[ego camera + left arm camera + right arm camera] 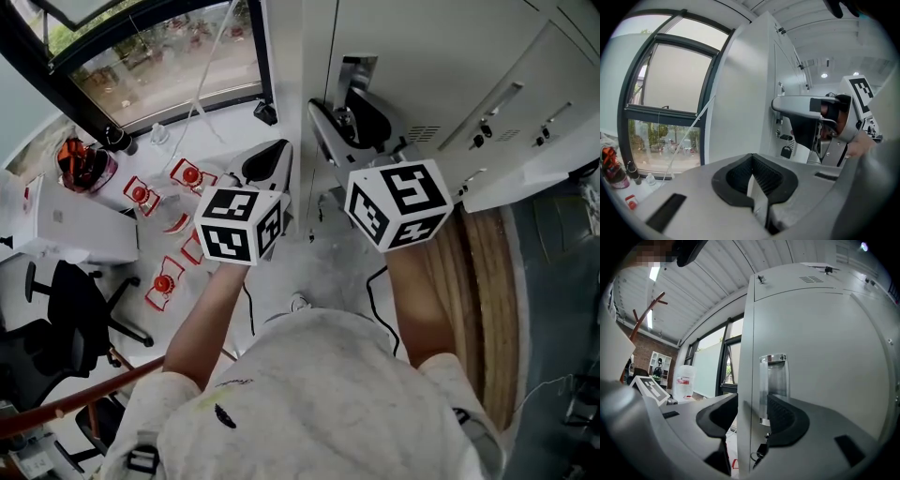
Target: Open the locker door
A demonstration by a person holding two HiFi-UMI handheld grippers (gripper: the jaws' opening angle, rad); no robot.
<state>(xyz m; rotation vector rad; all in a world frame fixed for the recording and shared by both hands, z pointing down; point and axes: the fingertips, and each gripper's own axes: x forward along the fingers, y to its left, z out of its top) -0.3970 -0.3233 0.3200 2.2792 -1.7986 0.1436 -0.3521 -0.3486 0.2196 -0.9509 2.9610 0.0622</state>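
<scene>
The grey locker door (825, 357) stands upright with a chrome handle (773, 380) near its left edge. My right gripper (747, 416) is open and straddles that edge: one pad is left of the door with a gap, the other is by the handle's lower part. From the head view the right gripper (352, 122) reaches the locker door (422, 56) at its handle (354, 70). My left gripper (270, 157) hangs left of the locker, shut with nothing in it; its pads meet in the left gripper view (752, 180). There the right gripper (801, 105) shows against the locker (740, 103).
A window (159, 56) runs along the far left wall. On the floor lie several red-and-white items (164, 281), and an office chair (66, 300) stands beside a white box (75, 225). More locker doors with latches (506, 112) continue right, above wooden boards (487, 281). Keys (761, 448) hang below the handle.
</scene>
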